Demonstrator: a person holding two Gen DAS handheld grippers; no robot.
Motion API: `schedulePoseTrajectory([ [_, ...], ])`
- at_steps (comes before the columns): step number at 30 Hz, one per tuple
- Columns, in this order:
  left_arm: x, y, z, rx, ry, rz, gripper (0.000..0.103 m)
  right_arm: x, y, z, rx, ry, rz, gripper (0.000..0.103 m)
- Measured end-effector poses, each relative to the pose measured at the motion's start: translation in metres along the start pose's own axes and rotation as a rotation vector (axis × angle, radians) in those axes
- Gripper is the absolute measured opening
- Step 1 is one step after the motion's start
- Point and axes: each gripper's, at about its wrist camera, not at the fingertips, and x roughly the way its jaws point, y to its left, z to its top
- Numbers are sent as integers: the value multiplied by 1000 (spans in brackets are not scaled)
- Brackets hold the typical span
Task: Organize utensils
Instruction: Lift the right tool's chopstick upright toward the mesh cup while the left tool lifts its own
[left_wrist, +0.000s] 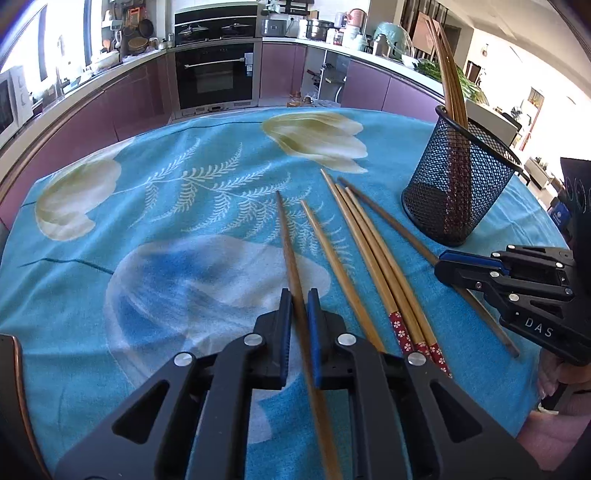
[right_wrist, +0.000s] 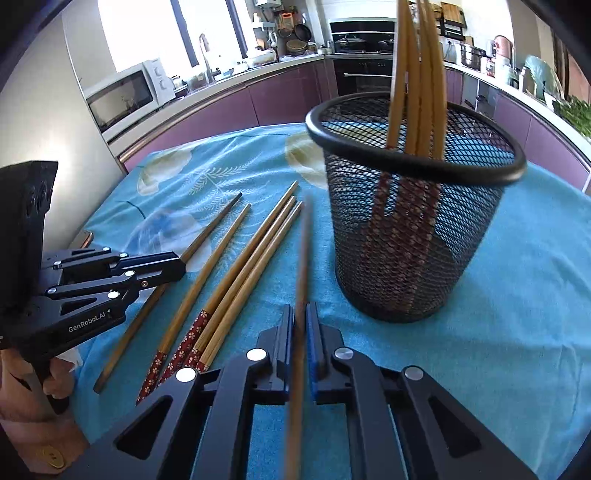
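Both grippers, left gripper (left_wrist: 299, 306) and right gripper (right_wrist: 300, 321), are each pinching one plain brown wooden chopstick (left_wrist: 291, 258) off the blue floral cloth (left_wrist: 166, 258); lifting level suits the black mesh cup (right_wrist: 406, 236) at centre-right.

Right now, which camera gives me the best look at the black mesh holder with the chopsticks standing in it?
The right wrist view: the mesh holder sits close and nearly central, its rim, mesh wall and the chopsticks inside plainly visible. The left wrist view shows the holder smaller, off at the right edge of the cloth.
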Motion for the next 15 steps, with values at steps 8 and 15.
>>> schedulePoseTrajectory([
  [8, -16, -2, -5, -5, -28, -59, 8, -15, 3, -3, -35, -44, 77, 6],
  [15, -12, -15, -10, 52, 3, -86, 8, -7, 12, -3, -84, 22, 95, 6],
])
